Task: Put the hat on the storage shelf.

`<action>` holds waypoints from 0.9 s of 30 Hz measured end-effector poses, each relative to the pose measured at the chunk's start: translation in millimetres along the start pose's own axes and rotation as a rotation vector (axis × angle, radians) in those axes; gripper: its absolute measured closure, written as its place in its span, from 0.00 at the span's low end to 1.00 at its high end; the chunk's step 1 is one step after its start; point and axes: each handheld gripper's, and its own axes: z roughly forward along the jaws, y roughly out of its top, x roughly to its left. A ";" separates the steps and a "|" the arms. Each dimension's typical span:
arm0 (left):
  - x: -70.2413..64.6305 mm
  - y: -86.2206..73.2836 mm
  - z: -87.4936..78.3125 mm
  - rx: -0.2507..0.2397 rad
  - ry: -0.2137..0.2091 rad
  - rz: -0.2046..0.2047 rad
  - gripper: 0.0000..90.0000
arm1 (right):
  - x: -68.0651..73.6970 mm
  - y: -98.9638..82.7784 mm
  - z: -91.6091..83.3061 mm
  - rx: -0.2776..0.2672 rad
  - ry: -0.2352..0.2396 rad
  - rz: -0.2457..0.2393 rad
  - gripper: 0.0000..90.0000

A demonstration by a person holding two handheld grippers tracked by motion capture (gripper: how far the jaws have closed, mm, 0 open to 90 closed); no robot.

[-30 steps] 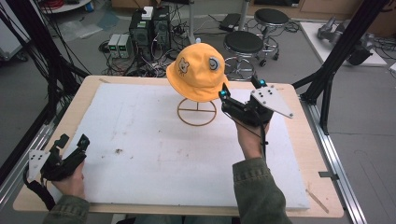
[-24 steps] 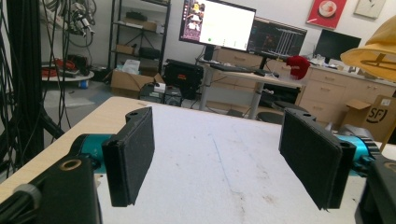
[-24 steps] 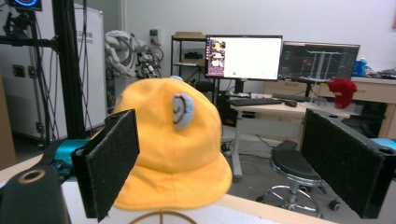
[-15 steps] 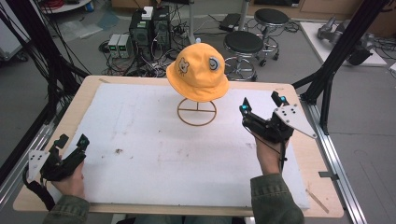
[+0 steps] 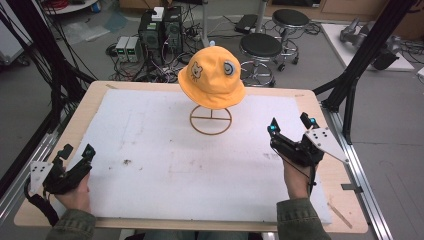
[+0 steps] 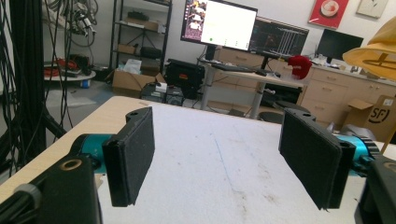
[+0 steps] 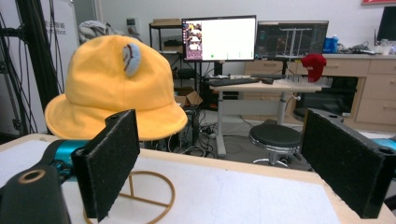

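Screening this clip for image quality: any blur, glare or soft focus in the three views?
High view: even lighting, slightly soft, the yellow hat throws little shadow on the white mat. Left gripper view: jaws close up are soft, and the bright monitor is blown out. Right gripper view: hat sharp, its monitor also glaring.

Two black round stools (image 5: 260, 46) stand on the floor just beyond the wooden table (image 5: 87, 105); computer boxes (image 5: 160, 30) sit left of the stools.
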 end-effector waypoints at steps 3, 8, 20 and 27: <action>0.1 0.1 -0.2 0.000 0.001 0.001 0.30 | -7.0 -9.4 -6.6 0.016 -0.015 0.013 0.12; -0.1 -0.3 0.2 0.003 0.001 0.003 0.30 | -17.6 -22.7 -17.2 0.033 -0.045 0.016 0.12; -1.1 -0.5 0.1 0.005 0.000 0.005 0.30 | -29.0 -55.8 -23.8 0.088 -0.064 0.038 0.12; -1.6 -1.4 0.1 0.013 -0.006 0.004 0.31 | -28.1 -78.0 -21.6 0.114 -0.072 0.012 0.12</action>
